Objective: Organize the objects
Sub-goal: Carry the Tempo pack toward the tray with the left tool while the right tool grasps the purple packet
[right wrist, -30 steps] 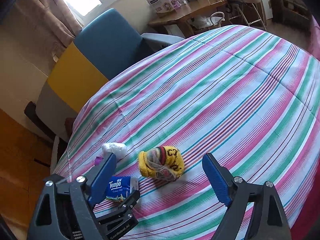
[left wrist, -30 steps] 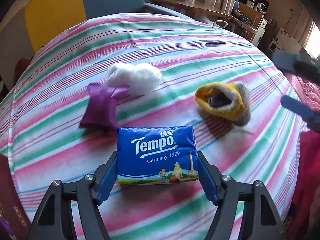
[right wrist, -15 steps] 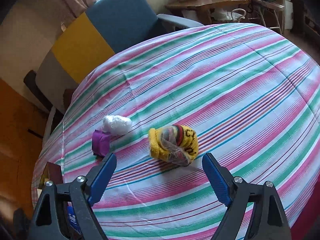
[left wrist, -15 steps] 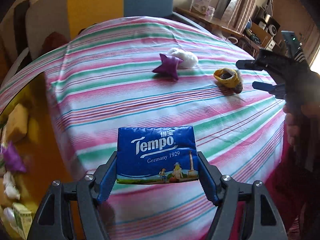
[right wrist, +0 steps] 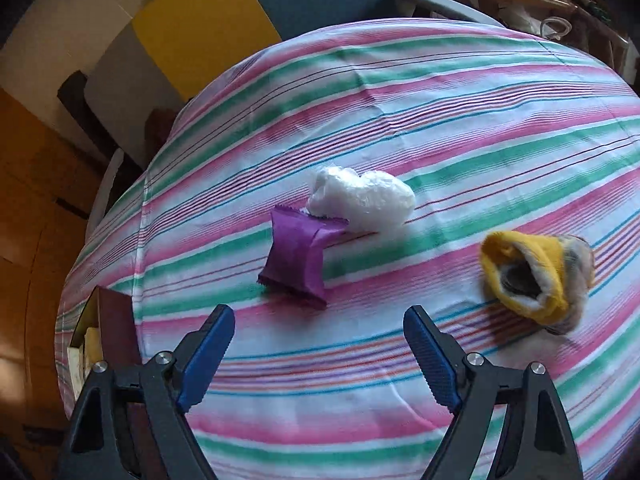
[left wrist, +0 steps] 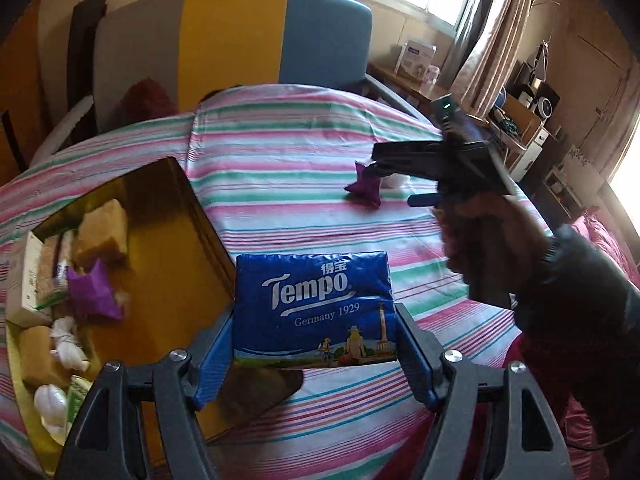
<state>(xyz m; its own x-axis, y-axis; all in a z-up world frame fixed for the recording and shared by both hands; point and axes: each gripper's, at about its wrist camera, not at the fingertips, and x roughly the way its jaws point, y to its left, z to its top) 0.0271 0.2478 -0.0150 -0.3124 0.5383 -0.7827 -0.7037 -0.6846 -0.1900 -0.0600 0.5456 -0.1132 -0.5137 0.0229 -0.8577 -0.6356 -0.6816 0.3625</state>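
1. our left gripper (left wrist: 314, 354) has its blue pads squeezed on both sides of the tempo tissue pack (left wrist: 312, 312), which sits lower centre of the left wrist view, held up off the striped tablecloth (left wrist: 280, 160).
2. left side of that same view there's a box (left wrist: 160, 240) with a yellowish inside, already holding sponge-looking blocks, a purple wrapper (left wrist: 90, 290) and some white wrapped bits. the tissue pack is just beside the box's right edge, not inside it.
3. our right gripper (right wrist: 318, 354) has its fingers spread wide with nothing between them, hovering over the cloth at the bottom of the right wrist view.
4. just above that gap lies a purple packet (right wrist: 298, 256), and touching its upper corner is a white crinkly bundle (right wrist: 360, 200).
5. over on the right of that frame there's a yellow sock-ish roll (right wrist: 536, 276), well apart from the other two.
6. in the left view, the right gripper shows up at centre right, hanging over the purple packet (left wrist: 366, 186).
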